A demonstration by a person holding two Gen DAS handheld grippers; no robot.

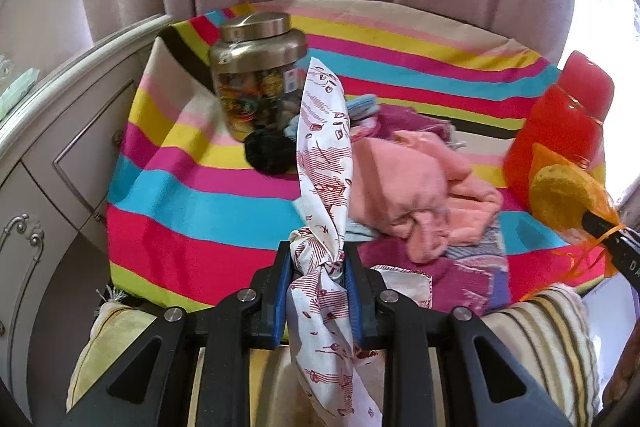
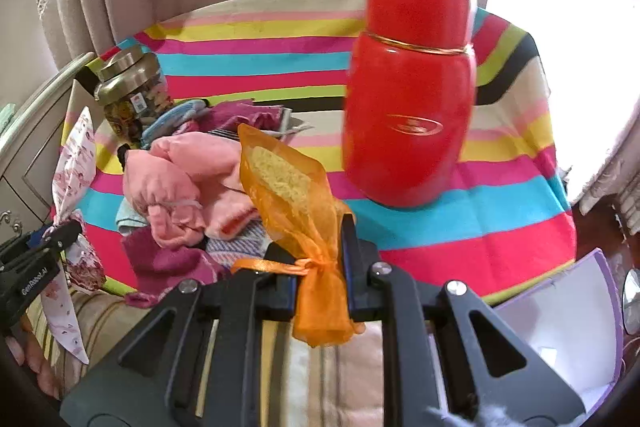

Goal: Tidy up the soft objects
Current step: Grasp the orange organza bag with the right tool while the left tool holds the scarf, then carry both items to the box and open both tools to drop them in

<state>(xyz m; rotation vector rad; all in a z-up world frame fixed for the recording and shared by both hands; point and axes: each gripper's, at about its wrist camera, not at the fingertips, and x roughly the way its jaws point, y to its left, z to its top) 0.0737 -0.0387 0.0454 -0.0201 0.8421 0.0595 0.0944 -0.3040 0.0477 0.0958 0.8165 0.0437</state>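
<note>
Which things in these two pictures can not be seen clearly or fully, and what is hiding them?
- Jar contents, left view: too small and glary to name.
- Clothes under the pink cloth, both views: covered by the pile.
- Lower end of the white scarf, left view: behind the left gripper.
- Orange pouch contents, right view: blurred by mesh.
- Box, right view: cut by the edge.

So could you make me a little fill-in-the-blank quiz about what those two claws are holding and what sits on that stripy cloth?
1. The left claw is shut on a white cloth with a ____ print.
2. The right claw grips an ____ mesh pouch.
3. The red flask stands ____ on the striped cloth.
4. The jar has a ____ lid.

Missing words: red; orange; upright; metal
</note>
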